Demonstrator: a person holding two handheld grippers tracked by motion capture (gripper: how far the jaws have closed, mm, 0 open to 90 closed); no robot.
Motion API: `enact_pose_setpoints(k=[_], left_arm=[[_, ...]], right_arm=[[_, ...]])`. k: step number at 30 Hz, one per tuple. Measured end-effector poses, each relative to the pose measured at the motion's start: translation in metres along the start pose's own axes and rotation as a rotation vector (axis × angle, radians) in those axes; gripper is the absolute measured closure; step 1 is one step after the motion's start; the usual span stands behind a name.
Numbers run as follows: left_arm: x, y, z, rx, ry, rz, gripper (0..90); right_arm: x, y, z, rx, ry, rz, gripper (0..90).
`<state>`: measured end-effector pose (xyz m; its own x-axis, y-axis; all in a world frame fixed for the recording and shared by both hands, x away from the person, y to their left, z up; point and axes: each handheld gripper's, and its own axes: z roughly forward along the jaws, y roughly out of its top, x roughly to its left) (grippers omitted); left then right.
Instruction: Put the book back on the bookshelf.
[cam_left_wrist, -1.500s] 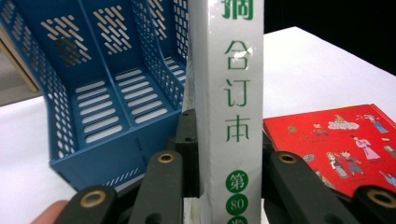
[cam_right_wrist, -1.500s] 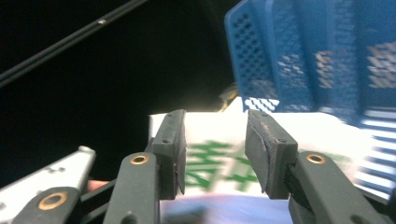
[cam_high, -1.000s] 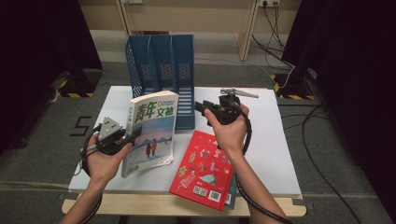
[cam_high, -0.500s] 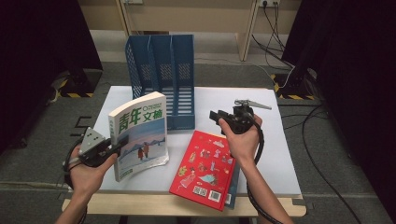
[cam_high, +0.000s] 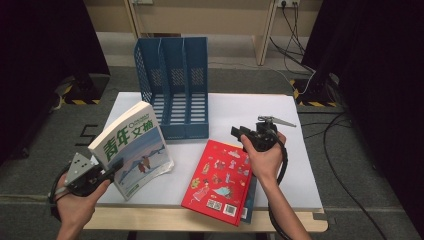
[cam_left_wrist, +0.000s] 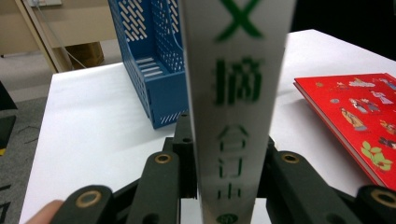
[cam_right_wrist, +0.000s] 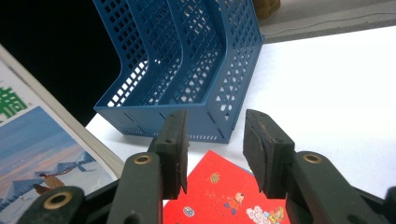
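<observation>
The left claw (cam_high: 114, 167) is clamping the spine of the magazine (cam_high: 134, 149), which is standing tilted with its lower edge resting on the bench (cam_high: 300, 150) at the near left. In the left gripper view the jaws are pressing on both sides of the spine (cam_left_wrist: 236, 116), and they have just been easing slightly apart while the magazine is sitting between them. The file rack (cam_high: 175, 87) is lying beyond the magazine, farther back on the bench and a little toward the middle, with its three open slots facing up and toward the person. The magazine's long axis is running roughly toward the rack, so the coming move is likely turning on swinging it upright and lining its thin edge with one slot (the left hand is plainly the nearer one for that).

The right claw (cam_high: 239, 134) is hovering with its jaws apart and nothing between them, just above the far corner of the red book (cam_high: 220, 180), which is lying flat near the front edge. From the right gripper view the rack's front wall (cam_right_wrist: 187, 126) is standing just past the red book (cam_right_wrist: 219, 196). Nothing is blocking the path between magazine and rack.
</observation>
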<state>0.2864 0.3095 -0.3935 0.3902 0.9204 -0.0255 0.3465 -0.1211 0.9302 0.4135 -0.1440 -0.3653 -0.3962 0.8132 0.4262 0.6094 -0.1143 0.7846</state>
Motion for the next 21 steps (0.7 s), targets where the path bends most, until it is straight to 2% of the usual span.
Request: enact_pose_setpoints(k=[3,7,9,10,12,13,19,21], left_arm=[[0.000,-0.006,-0.007,-0.019,0.001,-0.002,71.6],[-0.003,-0.006,-0.009,-0.041,0.023,0.029,70.4],[-0.003,-0.004,-0.009,-0.063,0.024,0.017,70.2],[-0.001,-0.001,-0.010,-0.101,0.023,-0.004,69.8],[-0.001,0.001,-0.010,-0.116,0.028,0.001,68.4],[-0.001,0.006,-0.011,-0.150,0.037,-0.003,67.3],[0.003,0.013,-0.008,-0.163,0.056,-0.006,64.8],[0.007,0.013,-0.007,-0.169,0.053,-0.023,66.5]], right_arm=[[-0.002,-0.002,0.001,0.001,-0.002,-0.001,60.6],[-0.002,-0.004,0.001,0.005,-0.001,0.009,60.6],[-0.002,-0.004,0.001,0.003,0.000,0.001,60.6],[-0.002,-0.005,0.001,0.004,0.000,0.001,60.6],[-0.003,-0.005,0.002,0.004,0.001,0.007,60.5],[-0.003,-0.005,0.002,0.004,-0.001,0.008,60.5],[-0.004,-0.006,0.000,0.002,0.000,0.012,60.4],[-0.006,-0.007,0.001,0.005,-0.003,0.014,60.4]])
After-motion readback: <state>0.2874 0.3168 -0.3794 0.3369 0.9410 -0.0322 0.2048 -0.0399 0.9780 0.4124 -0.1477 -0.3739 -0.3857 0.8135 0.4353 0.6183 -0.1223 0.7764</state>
